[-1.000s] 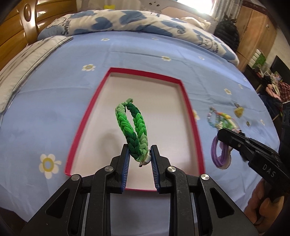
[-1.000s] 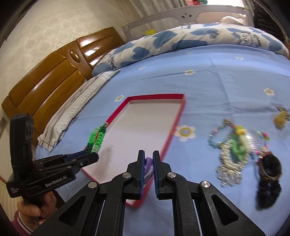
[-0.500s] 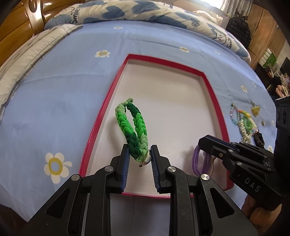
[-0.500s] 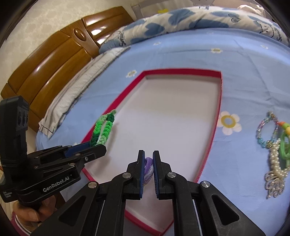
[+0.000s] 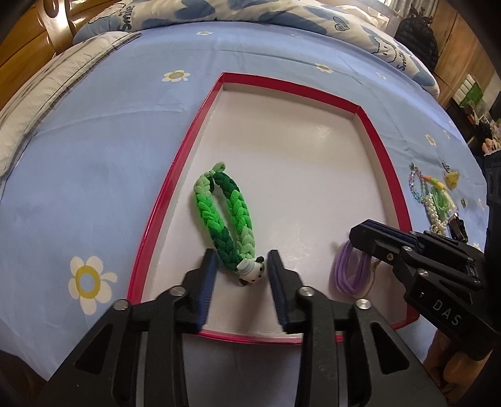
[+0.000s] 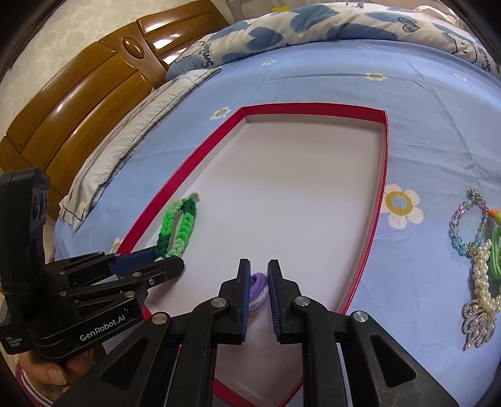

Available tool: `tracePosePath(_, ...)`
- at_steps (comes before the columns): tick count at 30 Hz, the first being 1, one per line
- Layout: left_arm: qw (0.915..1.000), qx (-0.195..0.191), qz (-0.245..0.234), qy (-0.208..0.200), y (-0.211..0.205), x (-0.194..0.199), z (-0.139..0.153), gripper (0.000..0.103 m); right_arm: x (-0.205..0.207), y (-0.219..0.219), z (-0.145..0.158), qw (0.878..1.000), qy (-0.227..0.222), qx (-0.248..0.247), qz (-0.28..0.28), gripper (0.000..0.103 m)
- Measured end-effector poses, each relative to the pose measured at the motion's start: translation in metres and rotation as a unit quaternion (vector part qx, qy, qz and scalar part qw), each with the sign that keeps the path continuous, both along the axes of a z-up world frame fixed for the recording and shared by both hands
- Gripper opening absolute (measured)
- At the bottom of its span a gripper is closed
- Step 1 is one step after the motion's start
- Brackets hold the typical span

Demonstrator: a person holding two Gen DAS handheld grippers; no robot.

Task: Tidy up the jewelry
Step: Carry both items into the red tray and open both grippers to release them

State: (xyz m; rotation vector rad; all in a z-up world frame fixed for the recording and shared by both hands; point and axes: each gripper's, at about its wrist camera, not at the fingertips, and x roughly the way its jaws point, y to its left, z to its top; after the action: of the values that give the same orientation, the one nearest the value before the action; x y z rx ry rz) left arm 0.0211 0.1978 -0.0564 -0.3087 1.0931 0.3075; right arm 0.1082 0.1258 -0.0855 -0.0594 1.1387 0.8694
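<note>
The green braided bracelet with a panda bead lies flat on the white floor of the red-rimmed tray, near its left wall. My left gripper straddles the bead end; its jaws are opening and neither pad touches the bracelet. The purple hair ties rest on the tray floor at the near right. My right gripper has them between its fingers, jaws opening, with a gap on the right side. The right wrist view also shows the bracelet, the left gripper and the tray.
Loose jewelry lies on the blue flowered bedsheet right of the tray: a bead bracelet, a pearl strand, a silver brooch. A patterned quilt and a wooden headboard are behind. A hand holds the left gripper.
Both grippers sank to the tray. The green bracelet went from standing upright in the shut left jaws to lying flat between parted ones. The right jaws have parted around the purple ties.
</note>
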Motion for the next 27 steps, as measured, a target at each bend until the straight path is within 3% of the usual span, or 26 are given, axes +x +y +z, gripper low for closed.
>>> tracePosePath(5, 0.9999, 0.011, 0.002, -0.006, -0.002, -0.003, 0.008, 0.052, 0.001, -0.005, 0.004, 1.000, 0.003, 0.009, -0.003, 0.029)
tracePosePath(7, 0.9998, 0.015, 0.003, -0.010, -0.004, -0.005, 0.012, 0.057, 0.000, -0.009, 0.008, 1.000, 0.001, 0.015, -0.007, 0.030)
tracePosePath(14, 0.9995, 0.016, 0.004, -0.026, -0.012, -0.011, 0.030, 0.061, -0.001, -0.038, 0.030, 0.998, -0.006, 0.045, -0.038, 0.035)
tracePosePath(18, 0.9992, 0.008, -0.003, -0.040, -0.024, -0.010, 0.038, 0.064, -0.002, -0.069, 0.042, 0.996, -0.014, 0.056, -0.065, 0.046)
tracePosePath(27, 0.9974, -0.015, -0.043, -0.055, -0.065, 0.003, 0.050, 0.065, 0.001, -0.153, 0.049, 0.988, -0.016, 0.053, -0.146, 0.047)
